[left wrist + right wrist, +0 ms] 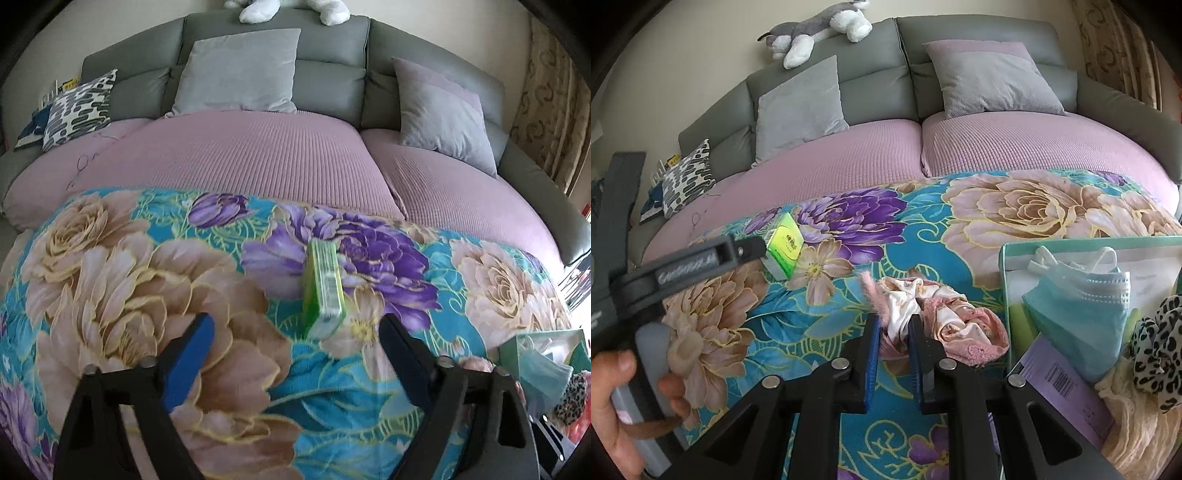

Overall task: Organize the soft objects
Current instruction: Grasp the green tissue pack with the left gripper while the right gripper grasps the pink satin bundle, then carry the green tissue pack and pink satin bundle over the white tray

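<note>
We pinch the pink cloth [945, 325] in our right gripper [893, 325] beside the bin's rim [1003, 266]; our left gripper [295, 332] gapes, empty, before the green box [325, 288].

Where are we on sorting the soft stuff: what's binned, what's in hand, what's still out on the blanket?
Binned: a blue face mask and a leopard-print scrunchie already sit in the green box. In hand: the right gripper is shut on the pink satin cloth, which lies on the floral blanket. Left: the left gripper is open and empty, near the green tissue pack.
</note>
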